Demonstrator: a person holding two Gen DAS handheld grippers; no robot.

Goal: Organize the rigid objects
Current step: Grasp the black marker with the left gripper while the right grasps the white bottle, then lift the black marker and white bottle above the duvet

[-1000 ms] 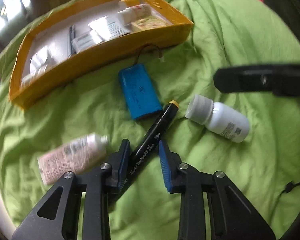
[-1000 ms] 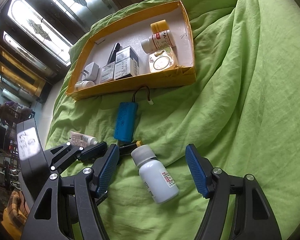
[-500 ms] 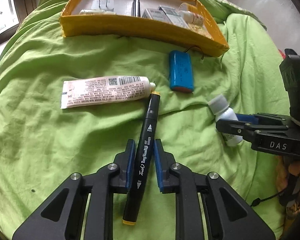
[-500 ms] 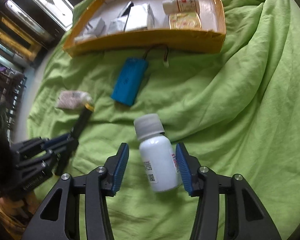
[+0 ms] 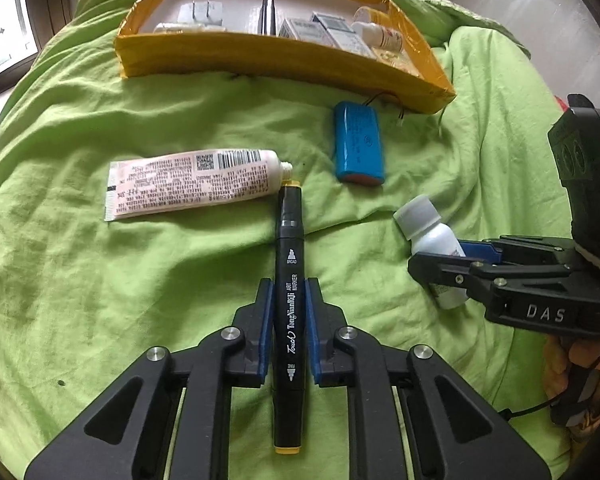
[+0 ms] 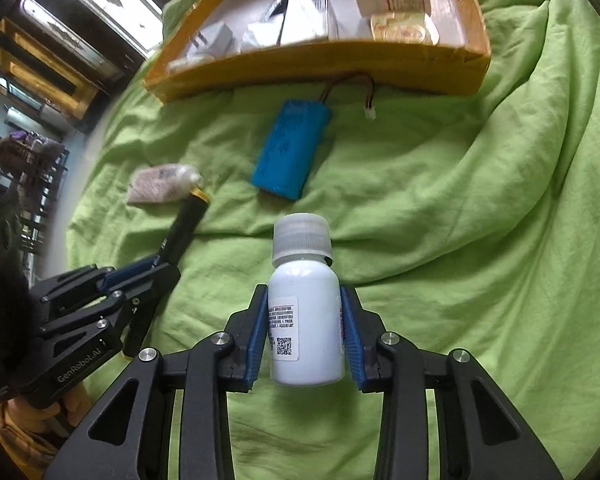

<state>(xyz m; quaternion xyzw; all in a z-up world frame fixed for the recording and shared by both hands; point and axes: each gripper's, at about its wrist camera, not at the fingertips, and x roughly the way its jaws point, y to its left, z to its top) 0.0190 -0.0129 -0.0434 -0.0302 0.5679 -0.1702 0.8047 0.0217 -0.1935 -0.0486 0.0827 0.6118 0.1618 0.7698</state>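
Gripping two items at once on a soft green bed, well short of the yellow tray (image 5: 260, 62).

Left wrist view: the left hand-held gripper (image 5: 287, 330) is clamped on the black marker (image 5: 289, 300), whose long overhang could pivot or nudge the tube (image 5: 192, 184) on lifting. Right wrist view: the right hand-held gripper (image 6: 305, 332) is closing on the white bottle (image 6: 305, 320), pads at its sides; its smooth round body may slip or roll.

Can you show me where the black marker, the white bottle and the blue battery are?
black marker (image 5: 289, 280): left wrist view, on its printed barrel.
white bottle (image 6: 306, 320): right wrist view, on its body beside the label.
blue battery (image 5: 358, 144): left wrist view, on its flat blue top.
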